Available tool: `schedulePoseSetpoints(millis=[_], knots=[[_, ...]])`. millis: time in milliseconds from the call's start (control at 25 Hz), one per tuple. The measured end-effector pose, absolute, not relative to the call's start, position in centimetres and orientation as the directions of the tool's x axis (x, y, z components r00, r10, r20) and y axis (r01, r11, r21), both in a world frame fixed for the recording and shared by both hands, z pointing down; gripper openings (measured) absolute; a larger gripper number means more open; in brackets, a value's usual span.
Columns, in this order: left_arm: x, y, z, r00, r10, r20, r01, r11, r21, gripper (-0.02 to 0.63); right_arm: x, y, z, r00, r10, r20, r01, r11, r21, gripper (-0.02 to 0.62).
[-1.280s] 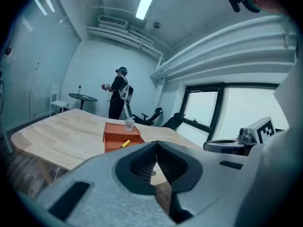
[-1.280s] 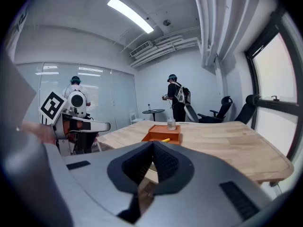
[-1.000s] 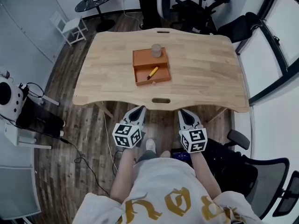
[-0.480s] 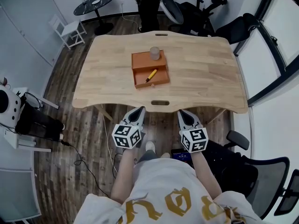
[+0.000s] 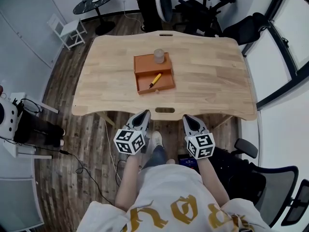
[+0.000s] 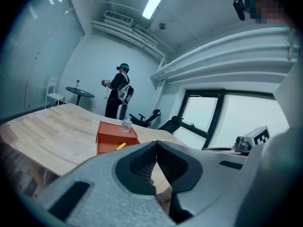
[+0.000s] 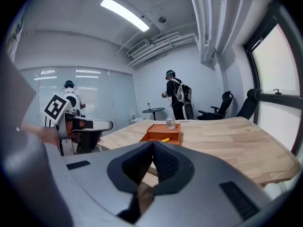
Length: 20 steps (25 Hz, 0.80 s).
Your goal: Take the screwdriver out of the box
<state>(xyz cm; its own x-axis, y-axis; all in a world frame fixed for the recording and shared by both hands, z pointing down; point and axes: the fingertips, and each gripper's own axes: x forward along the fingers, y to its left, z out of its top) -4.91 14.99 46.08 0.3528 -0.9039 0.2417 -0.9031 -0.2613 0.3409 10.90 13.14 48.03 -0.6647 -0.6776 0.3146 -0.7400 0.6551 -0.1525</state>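
L gripper (image 5: 144,113), R gripper (image 5: 188,118) still shut, nearer table (image 5: 212,76), box (image 5: 147,63) untouched

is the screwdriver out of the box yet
No, the yellow screwdriver lies inside the orange box on the table.

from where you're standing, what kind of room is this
Most likely an office or lab workroom: a large wooden desk, several black office chairs behind it, and a small round table near the far wall.
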Motion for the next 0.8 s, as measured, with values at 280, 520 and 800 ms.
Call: schedulePoseSetpoints(millis=[280,520,800], knots=[[-6.6,7.3,47.7,0.373,-0.888,0.268,-0.902,-0.28,0.328,0.009,8.9,6.4,49.2,-0.651,-0.683,0.332,-0.753,0.638,-0.163,0.011],[-8.9,-0.1,48.1,0.397,-0.872,0.288,-0.894,-0.296,0.338,0.009,6.4,0.0,49.5,-0.637,-0.683,0.357,-0.762,0.628,-0.16,0.011],[-11.2,-6.7,49.2,0.441,-0.84,0.317,-0.887,-0.352,0.3,0.009,2.5,-6.0,50.5,-0.626,-0.684,0.375,-0.773,0.606,-0.186,0.011]])
